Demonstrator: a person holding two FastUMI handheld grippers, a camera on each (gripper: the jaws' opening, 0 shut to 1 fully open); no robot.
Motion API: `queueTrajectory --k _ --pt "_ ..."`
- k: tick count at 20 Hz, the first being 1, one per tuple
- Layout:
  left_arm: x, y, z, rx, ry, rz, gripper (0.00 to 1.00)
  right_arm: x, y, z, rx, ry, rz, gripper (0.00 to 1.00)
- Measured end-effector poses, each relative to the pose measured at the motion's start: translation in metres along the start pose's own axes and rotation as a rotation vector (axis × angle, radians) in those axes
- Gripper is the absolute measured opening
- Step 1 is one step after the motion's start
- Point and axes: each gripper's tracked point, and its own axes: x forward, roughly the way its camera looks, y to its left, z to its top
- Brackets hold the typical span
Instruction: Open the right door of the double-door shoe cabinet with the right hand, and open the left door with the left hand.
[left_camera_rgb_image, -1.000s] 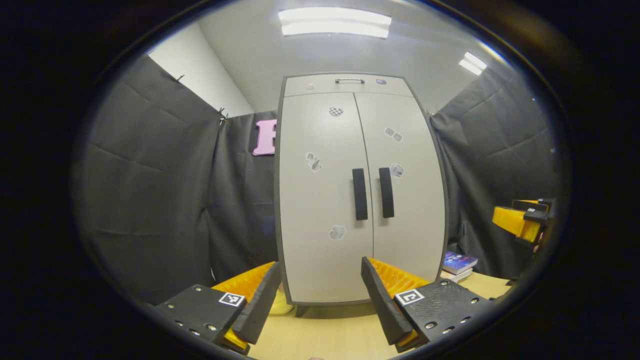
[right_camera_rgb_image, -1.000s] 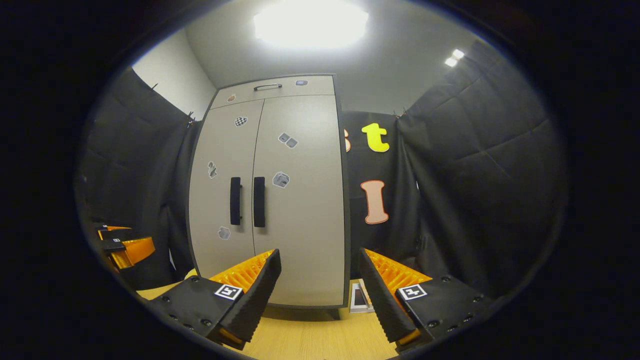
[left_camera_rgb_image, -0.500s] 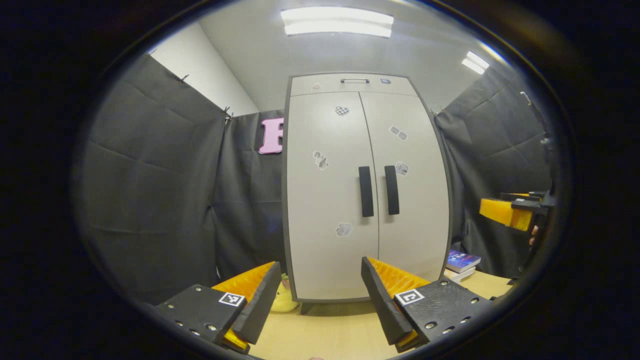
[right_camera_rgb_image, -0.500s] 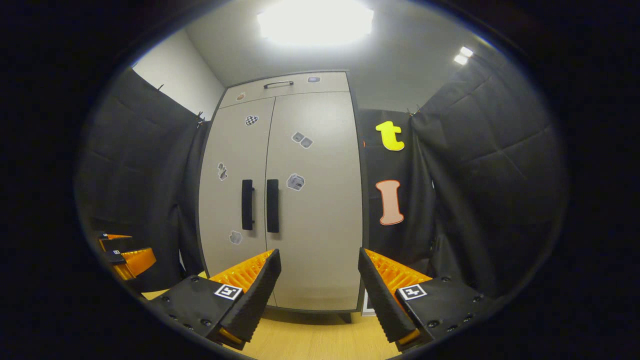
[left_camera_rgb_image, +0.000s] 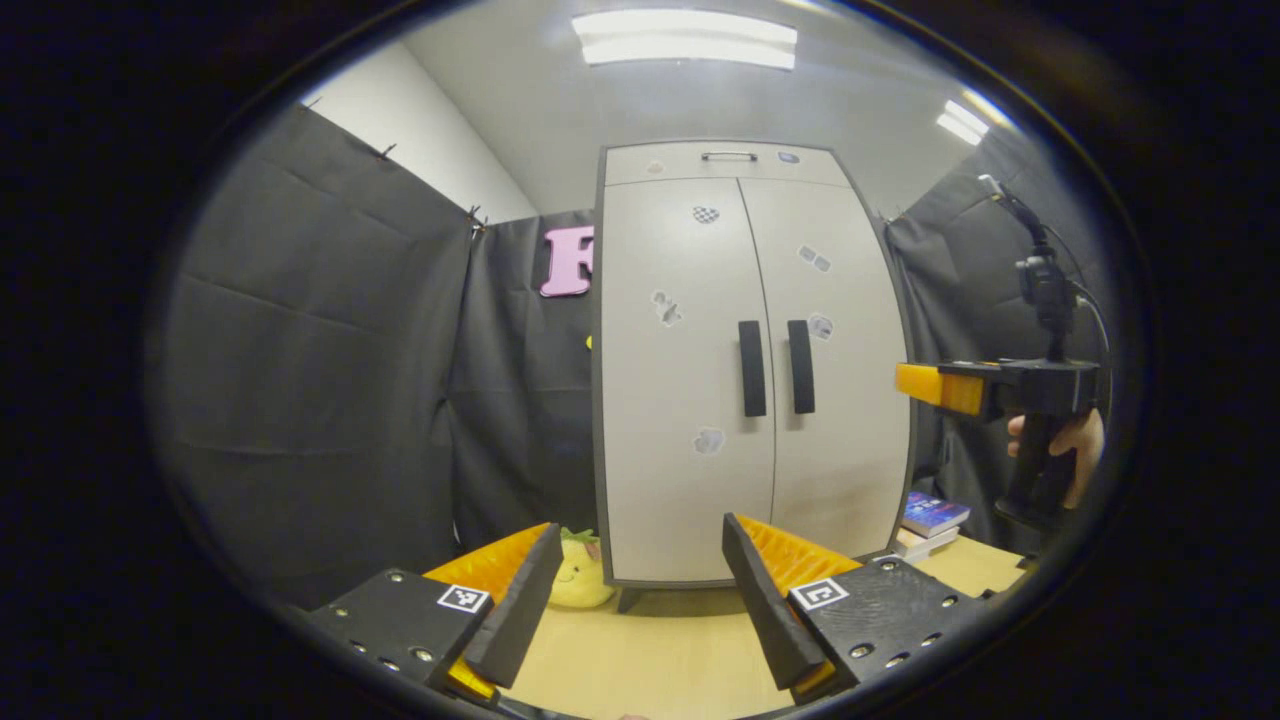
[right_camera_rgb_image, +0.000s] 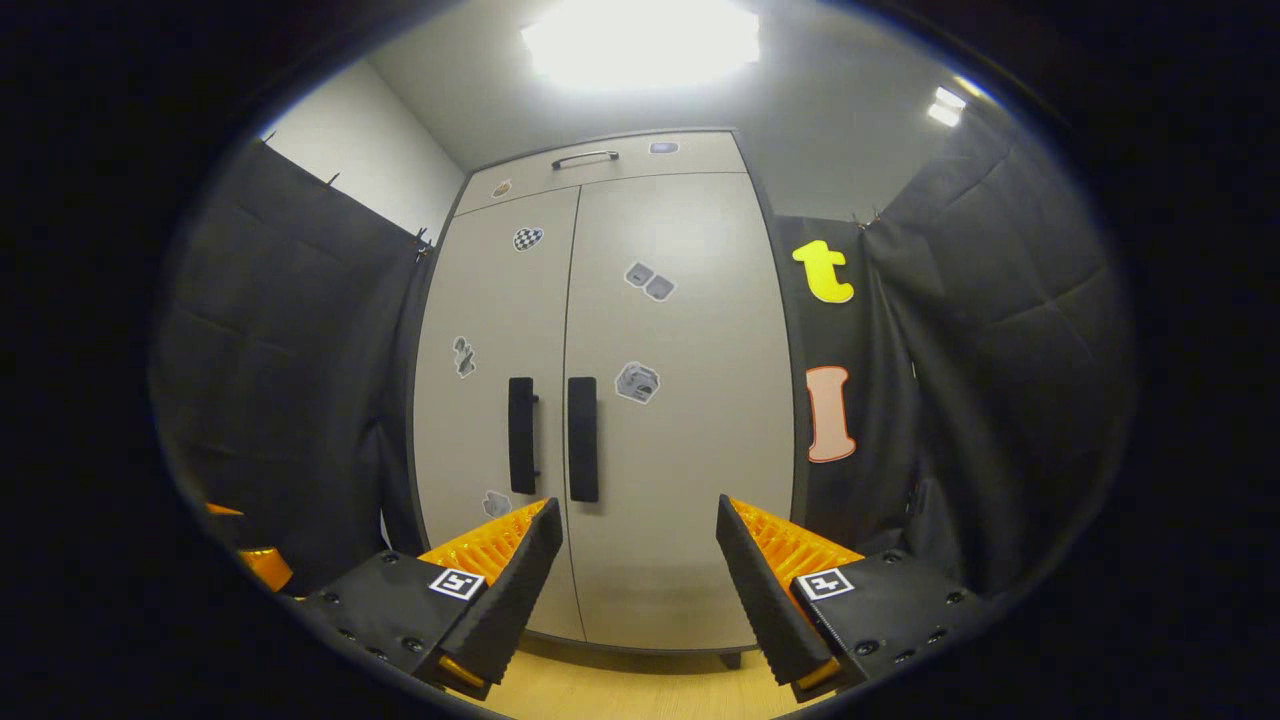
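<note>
Right gripper view: we see the right claw (right_camera_rgb_image: 640, 585) spread wide with nothing between its fingers. The cabinet (right_camera_rgb_image: 690, 560) stands directly ahead of it, both doors closed. The right door's handle (right_camera_rgb_image: 583, 439) lies ahead, above and slightly to the left of the claw's centre line, near but not touching. Its long axis is vertical, so we judge that the fingers must come in from either side of the bar.

In the left gripper view, the left claw (left_camera_rgb_image: 635, 600) is also wide open and holds nothing. The cabinet (left_camera_rgb_image: 690, 520) sits well apart from it, ahead and slightly right, with the left door's handle (left_camera_rgb_image: 752, 368) above the claw. The right claw (left_camera_rgb_image: 925, 385) appears at the far right, held by a hand (left_camera_rgb_image: 1070, 450), and we judge it the nearer of the two to the doors.

Count: two doors, two vertical handles side by side at the centre seam, and one small top handle (right_camera_rgb_image: 584, 158). On the worktop (left_camera_rgb_image: 640, 670) we also count one yellow plush (left_camera_rgb_image: 580, 585) and a stack of books (left_camera_rgb_image: 925, 522).
</note>
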Motion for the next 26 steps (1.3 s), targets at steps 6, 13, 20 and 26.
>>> queueTrajectory --k 6,13,20,26 --pt "-0.018 0.025 -0.002 0.015 0.009 0.064 0.93 0.052 0.025 0.013 0.019 0.012 0.036 0.97" --pt "-0.032 0.046 -0.01 0.027 0.039 0.118 0.93 0.11 0.045 0.003 0.013 0.067 0.033 0.97" --pt "-0.037 0.052 -0.011 0.036 0.048 0.138 0.93 0.153 0.053 -0.013 0.042 0.151 0.026 0.93" --pt "-0.042 0.058 -0.018 0.037 0.065 0.146 0.93 0.17 0.058 -0.025 -0.025 0.225 0.019 0.75"
